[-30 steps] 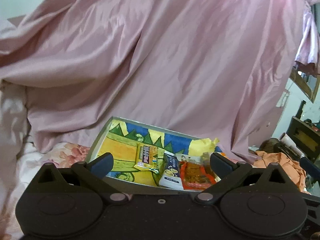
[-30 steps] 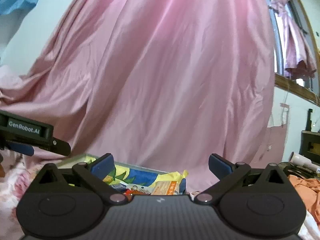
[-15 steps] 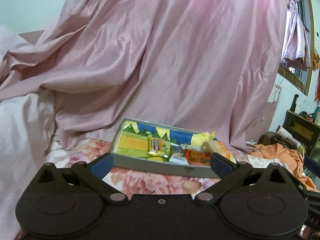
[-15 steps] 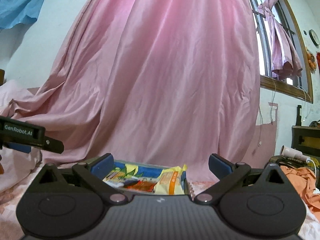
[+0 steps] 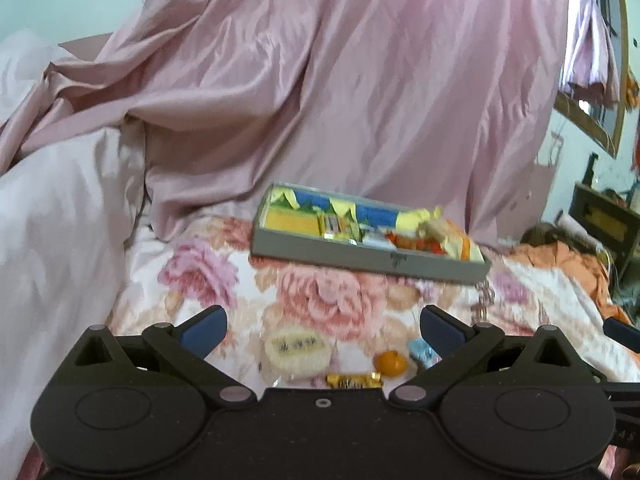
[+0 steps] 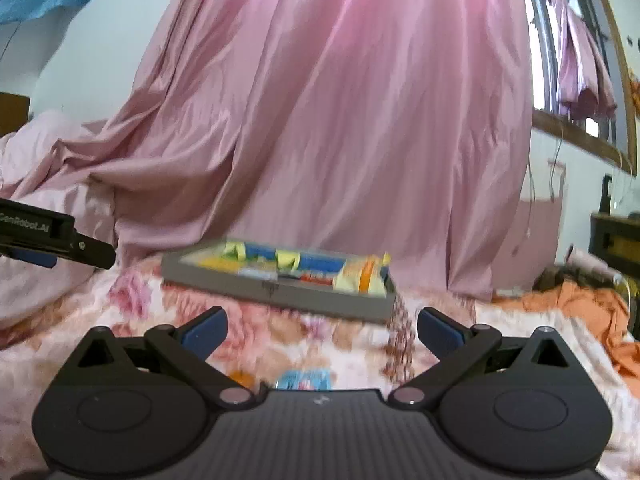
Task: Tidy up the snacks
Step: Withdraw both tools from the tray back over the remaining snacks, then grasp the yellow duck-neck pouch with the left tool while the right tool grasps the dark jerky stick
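The left gripper (image 5: pixel 323 326) hangs over a floral bedspread (image 5: pixel 320 292) with its jaws spread wide and nothing between them. Just below it on the bedspread lie four loose snacks: a pale round packet (image 5: pixel 298 348), an orange ball (image 5: pixel 391 362), a gold wrapper (image 5: pixel 354 381) partly hidden by the gripper body, and a light blue packet (image 5: pixel 422 351) beside the right finger. Farther back sits a grey tray (image 5: pixel 360 254) with a bright blue, yellow and green lining. Several snacks lie in its right half; the left half shows bare lining. A yellow and orange bag (image 5: pixel 456 236) fills its right end.

The right gripper (image 6: pixel 322 326) is also spread wide and empty, held low over the bedspread. A blue packet (image 6: pixel 306 380) shows just ahead of its body, blurred. The tray (image 6: pixel 280 290) is beyond it, and the left gripper's side reaches in from the left edge. A pink curtain (image 6: pixel 360 120) hangs behind the tray, and orange cloth (image 6: pixel 580 300) lies to the right.
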{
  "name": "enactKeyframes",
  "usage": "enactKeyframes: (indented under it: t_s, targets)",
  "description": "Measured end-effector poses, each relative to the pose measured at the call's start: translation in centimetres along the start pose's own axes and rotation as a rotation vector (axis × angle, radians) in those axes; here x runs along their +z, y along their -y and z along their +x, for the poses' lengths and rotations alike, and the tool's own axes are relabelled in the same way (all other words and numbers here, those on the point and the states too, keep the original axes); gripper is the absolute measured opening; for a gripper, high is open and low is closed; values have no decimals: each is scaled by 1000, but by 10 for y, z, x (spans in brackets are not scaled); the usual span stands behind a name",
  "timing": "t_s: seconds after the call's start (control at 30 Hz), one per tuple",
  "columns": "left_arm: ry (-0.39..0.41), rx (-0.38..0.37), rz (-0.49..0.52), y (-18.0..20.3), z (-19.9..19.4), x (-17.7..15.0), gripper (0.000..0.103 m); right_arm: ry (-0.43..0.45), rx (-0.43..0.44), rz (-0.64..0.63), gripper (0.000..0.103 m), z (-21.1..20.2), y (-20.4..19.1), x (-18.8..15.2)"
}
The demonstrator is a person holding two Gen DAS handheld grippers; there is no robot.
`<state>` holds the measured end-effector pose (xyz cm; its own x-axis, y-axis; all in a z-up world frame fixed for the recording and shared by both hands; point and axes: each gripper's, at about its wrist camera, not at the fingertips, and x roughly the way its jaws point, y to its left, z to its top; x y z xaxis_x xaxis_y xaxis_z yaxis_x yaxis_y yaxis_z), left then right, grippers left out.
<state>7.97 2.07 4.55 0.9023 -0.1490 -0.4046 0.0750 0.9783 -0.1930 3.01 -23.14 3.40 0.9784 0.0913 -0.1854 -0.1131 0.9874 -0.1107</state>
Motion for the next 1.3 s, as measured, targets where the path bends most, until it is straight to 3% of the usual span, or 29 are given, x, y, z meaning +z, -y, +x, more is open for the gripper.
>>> enactKeyframes:
  t_s: [0.23,0.8,1.3]
  targets:
    - [-68,-16,69,4,2,-25,102,-168,22,3,103,0,-3,-21]
    - [-317,-31,145,6,49,-61,102,-431,54,-17,103,30,-10,-59]
    - [-366,-24,208,11,88,-69,102,-498,59,-16,103,58,-8,-73]
